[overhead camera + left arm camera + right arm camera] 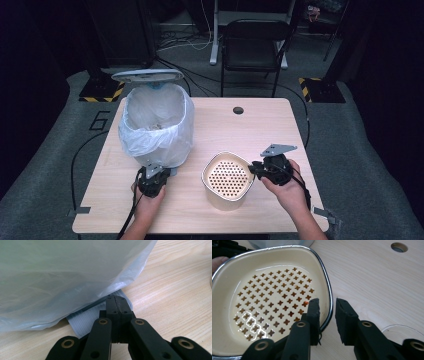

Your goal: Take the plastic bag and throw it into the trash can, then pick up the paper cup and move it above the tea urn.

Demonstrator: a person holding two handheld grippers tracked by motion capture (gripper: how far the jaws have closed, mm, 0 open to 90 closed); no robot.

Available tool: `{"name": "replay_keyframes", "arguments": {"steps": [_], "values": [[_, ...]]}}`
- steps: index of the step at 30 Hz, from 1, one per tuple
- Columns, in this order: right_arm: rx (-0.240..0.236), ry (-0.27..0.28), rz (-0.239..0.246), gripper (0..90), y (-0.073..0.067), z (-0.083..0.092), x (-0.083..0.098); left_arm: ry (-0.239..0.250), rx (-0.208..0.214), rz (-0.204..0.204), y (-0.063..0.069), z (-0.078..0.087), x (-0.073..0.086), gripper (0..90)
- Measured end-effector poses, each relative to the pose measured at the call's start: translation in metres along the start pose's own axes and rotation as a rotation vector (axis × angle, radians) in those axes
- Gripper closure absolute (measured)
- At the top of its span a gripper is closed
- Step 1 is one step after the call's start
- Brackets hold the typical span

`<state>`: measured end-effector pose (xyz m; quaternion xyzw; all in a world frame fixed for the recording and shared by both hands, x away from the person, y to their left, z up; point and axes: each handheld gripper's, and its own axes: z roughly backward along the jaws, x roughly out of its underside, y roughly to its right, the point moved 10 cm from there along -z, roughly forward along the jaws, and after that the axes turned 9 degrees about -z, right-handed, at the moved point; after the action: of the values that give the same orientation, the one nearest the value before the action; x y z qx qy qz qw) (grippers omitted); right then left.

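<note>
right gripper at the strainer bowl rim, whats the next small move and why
Probably close the jaws. In the right gripper view the right gripper stands open astride the chrome rim of the cream perforated bowl, one jaw inside, one outside, neither clamped on it. Meanwhile the left gripper is shut, pressing the grey pedal at the foot of the bag-lined bin, whose lid is up.

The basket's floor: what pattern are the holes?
Rows of small cross-shaped holes in the cream basket, clearest in the right gripper view.
</note>
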<state>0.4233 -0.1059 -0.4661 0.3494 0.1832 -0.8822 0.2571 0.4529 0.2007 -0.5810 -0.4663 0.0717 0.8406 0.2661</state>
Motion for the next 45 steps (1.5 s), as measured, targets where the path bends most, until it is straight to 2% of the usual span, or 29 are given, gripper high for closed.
{"name": "replay_keyframes", "arguments": {"steps": [7, 10, 14, 18, 26, 32, 45], "values": [[0.042, 0.053, -0.004, 59.1, 0.012, 0.018, -0.004, 0.002, 0.0, 0.001, 0.0, 0.0, 0.0, 90.0], [0.063, 0.072, -0.012, 48.5, 0.022, 0.022, -0.003, 0.003, 0.002, 0.004, 0.0, 0.0, 0.0, 90.0], [0.111, 0.077, -0.033, 34.7, 0.036, 0.022, 0.003, 0.002, 0.002, 0.004, 0.0, 0.0, 0.0, 90.0], [0.138, 0.092, -0.075, 28.2, 0.047, 0.019, 0.011, 0.004, 0.002, 0.005, 0.0, 0.0, 0.0, 90.0], [0.178, 0.138, -0.115, 23.1, 0.062, 0.015, 0.019, 0.001, -0.001, -0.001, 0.0, 0.0, 0.0, 90.0], [0.214, 0.128, -0.119, 20.9, 0.069, 0.01, 0.029, 0.002, 0.001, 0.003, 0.0, 0.0, 0.0, 90.0], [0.219, 0.126, -0.141, 15.8, 0.078, 0.003, 0.04, 0.008, -0.003, 0.004, 0.0, -0.001, 0.0, 90.0]]}}
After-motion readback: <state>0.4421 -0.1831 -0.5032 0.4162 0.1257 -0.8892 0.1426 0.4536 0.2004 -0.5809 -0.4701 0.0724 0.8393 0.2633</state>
